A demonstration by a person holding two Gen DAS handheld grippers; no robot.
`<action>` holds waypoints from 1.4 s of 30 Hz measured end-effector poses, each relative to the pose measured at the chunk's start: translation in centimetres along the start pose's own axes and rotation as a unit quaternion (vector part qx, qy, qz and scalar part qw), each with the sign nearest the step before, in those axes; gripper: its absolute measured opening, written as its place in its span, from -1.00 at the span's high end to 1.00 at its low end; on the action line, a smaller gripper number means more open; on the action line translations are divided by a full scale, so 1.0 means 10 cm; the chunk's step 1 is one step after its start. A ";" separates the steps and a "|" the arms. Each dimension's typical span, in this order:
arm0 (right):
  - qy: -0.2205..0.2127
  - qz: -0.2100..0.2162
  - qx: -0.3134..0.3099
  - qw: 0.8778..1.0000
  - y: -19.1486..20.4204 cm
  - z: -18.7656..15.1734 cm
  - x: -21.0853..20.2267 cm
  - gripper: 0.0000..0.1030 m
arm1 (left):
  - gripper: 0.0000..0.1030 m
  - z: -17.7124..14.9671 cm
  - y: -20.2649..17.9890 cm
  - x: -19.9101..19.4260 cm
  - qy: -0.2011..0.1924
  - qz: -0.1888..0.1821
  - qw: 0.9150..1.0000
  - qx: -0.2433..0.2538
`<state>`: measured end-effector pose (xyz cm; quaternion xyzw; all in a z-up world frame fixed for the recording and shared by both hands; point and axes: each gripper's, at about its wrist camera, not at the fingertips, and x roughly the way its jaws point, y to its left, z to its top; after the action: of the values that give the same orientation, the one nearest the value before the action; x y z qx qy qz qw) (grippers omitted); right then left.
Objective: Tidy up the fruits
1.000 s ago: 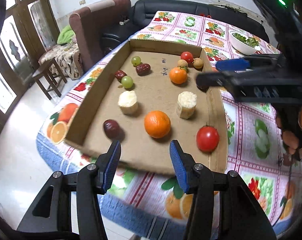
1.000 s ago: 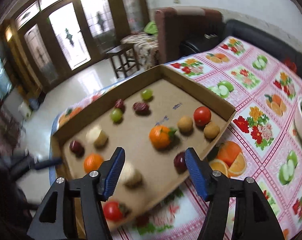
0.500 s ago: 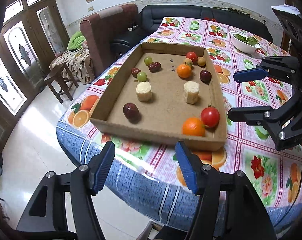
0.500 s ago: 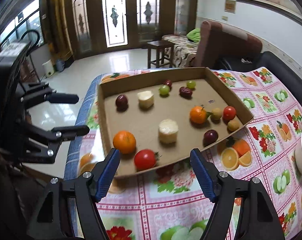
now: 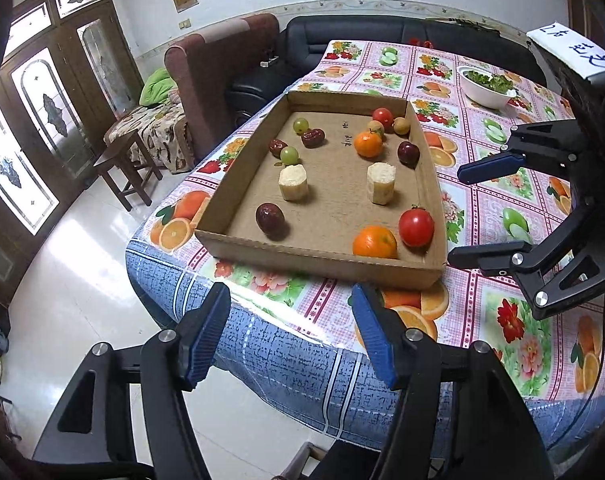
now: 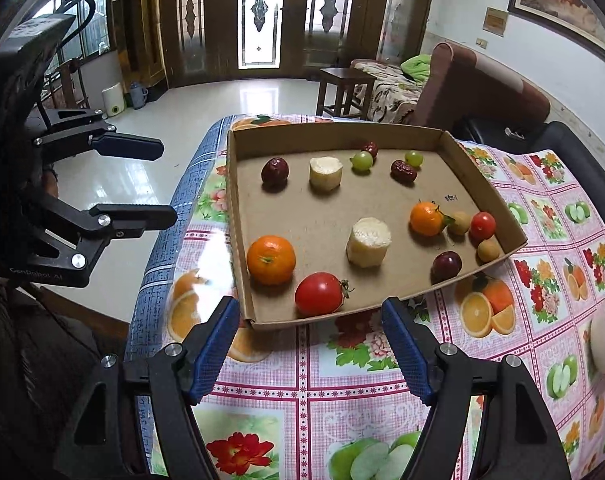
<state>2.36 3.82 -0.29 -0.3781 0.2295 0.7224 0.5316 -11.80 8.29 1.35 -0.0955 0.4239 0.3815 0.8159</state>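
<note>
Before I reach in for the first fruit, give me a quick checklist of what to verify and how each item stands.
1. Left gripper open, nothing between its fingers: ok.
2. Right gripper open and empty: ok.
3. Cardboard tray fully on the table: ok.
4. Large tomato and near orange exposed, close to the near wall: ok.
5. Both grippers over the tray: not ok, they hang short of its near edge.
6. Where sorted fruit should go: cannot tell.

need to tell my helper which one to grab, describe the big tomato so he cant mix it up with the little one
Find the shallow cardboard tray on the flowery tablecloth. The big tomato lies in its near corner beside an orange. It is much larger than the small tomato along the right wall and shows a green stem.
</note>
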 end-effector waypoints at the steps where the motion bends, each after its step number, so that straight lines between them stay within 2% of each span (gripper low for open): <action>1: 0.000 0.001 0.000 1.000 0.00 0.00 0.00 -0.45 | -0.21 0.00 0.00 0.00 0.001 0.000 1.000 0.001; 26: 0.010 0.010 -0.006 1.000 -0.01 -0.01 0.05 -0.45 | -0.21 0.03 -0.03 0.10 0.015 -0.010 1.000 -0.001; 36: 0.008 0.012 -0.006 1.000 -0.01 0.00 0.06 -0.45 | -0.21 0.11 0.02 0.12 0.015 -0.019 1.000 -0.018; 42: 0.005 0.014 -0.008 1.000 0.00 0.01 0.04 -0.45 | -0.21 0.12 0.05 0.09 0.000 -0.010 1.000 -0.019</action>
<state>2.30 4.14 -0.56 -0.3827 0.2315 0.7295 0.5175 -11.03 9.69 1.52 -0.1150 0.4154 0.3816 0.8177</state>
